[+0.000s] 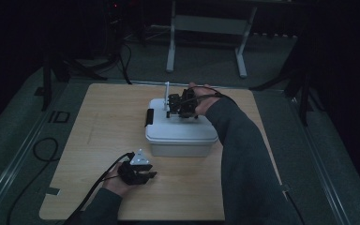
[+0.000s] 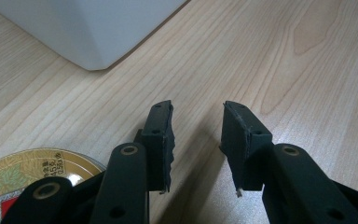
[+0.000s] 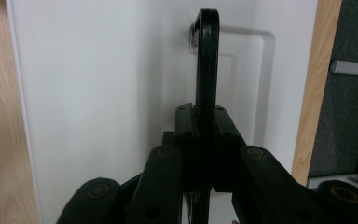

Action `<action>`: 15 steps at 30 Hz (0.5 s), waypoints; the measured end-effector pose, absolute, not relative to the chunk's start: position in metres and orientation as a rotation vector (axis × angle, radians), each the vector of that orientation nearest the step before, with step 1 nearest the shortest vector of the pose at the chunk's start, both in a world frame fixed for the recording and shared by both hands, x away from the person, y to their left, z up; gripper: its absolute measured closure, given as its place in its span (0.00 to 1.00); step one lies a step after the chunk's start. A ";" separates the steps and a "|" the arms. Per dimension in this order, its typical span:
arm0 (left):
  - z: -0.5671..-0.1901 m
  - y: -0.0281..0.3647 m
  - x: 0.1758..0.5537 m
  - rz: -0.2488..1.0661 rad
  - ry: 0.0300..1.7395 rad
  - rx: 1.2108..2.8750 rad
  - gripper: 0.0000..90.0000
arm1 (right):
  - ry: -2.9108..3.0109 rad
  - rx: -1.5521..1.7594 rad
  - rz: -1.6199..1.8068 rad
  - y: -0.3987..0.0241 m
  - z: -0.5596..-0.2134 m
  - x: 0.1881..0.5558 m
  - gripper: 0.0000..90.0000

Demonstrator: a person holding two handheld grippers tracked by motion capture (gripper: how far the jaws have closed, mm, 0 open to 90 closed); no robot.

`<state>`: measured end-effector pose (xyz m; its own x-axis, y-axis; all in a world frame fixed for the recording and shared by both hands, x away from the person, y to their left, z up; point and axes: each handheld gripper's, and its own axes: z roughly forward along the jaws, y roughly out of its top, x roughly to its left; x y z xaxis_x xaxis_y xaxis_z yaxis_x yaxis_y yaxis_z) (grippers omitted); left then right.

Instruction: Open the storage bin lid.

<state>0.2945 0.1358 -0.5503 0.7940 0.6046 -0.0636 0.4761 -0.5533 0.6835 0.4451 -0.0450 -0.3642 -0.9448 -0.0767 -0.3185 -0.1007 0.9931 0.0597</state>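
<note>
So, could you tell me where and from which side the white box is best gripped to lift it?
Probably by the black handle on the lid of the white box, coming from above. It stands upright from its recess as a thin bar, narrow enough for the jaws to close across, as the right gripper does now. The box's smooth, wide walls look too broad for either gripper.

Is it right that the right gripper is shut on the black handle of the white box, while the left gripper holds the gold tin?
Not quite. The left gripper holds nothing: the left gripper view shows its jaws open over bare table, the gold tin beside them. The right gripper does clamp the black handle of the white box.
</note>
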 end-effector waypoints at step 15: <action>-0.550 0.136 0.295 0.231 0.795 2.262 0.70 | 2.816 -0.114 0.129 -0.048 -0.359 0.445 0.93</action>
<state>0.2945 0.1358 -0.5503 0.7942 0.6043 -0.0641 0.4763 -0.5535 0.6833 0.4452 -0.0477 -0.3591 -0.9458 -0.0642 -0.3182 -0.0930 0.9927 0.0762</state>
